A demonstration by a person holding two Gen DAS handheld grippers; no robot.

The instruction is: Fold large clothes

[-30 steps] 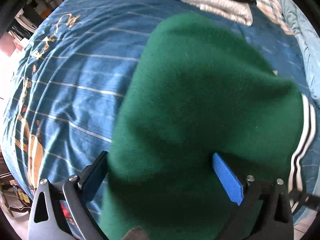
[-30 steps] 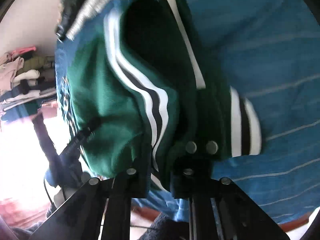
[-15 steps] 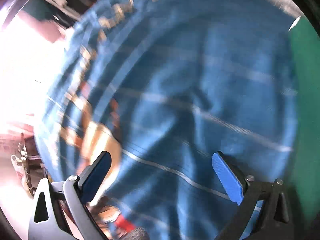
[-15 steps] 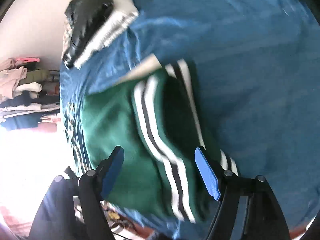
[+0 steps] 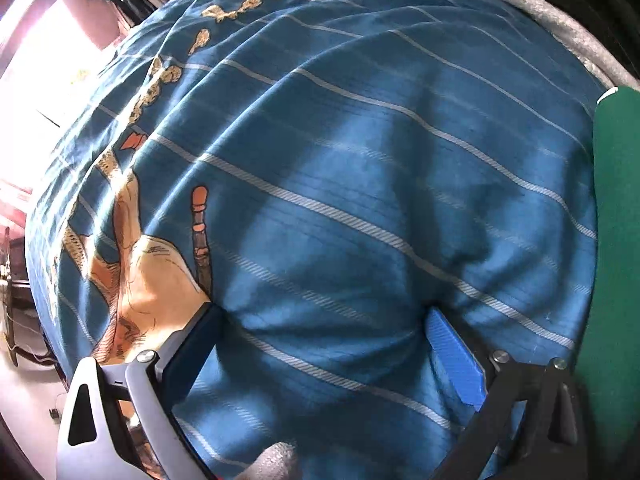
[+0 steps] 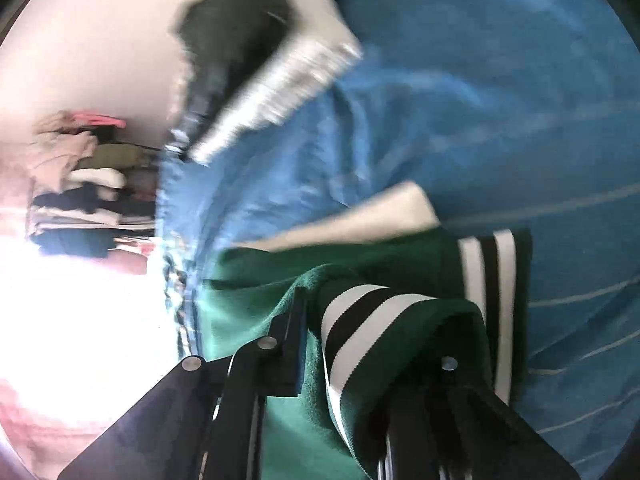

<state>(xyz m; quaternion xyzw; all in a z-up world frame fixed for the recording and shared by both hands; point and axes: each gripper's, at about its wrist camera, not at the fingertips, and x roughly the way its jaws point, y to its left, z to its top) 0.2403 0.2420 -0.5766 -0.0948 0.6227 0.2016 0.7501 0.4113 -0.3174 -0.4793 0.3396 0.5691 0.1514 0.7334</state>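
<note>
Two grippers, different jobs: the right gripper just snapped closed on the green jacket's striped hem again. Left gripper dropped it, now wide over the bed, so probably the next fold.

I'm seeing my green garment, its black-and-white striped ribbed hem bunching up, lying on the blue bedspread.

The left tool has blue ribbed pads on one grey and one black linkage arm, joined by round silver screws. The right tool is black throughout (same silver screws).
</note>
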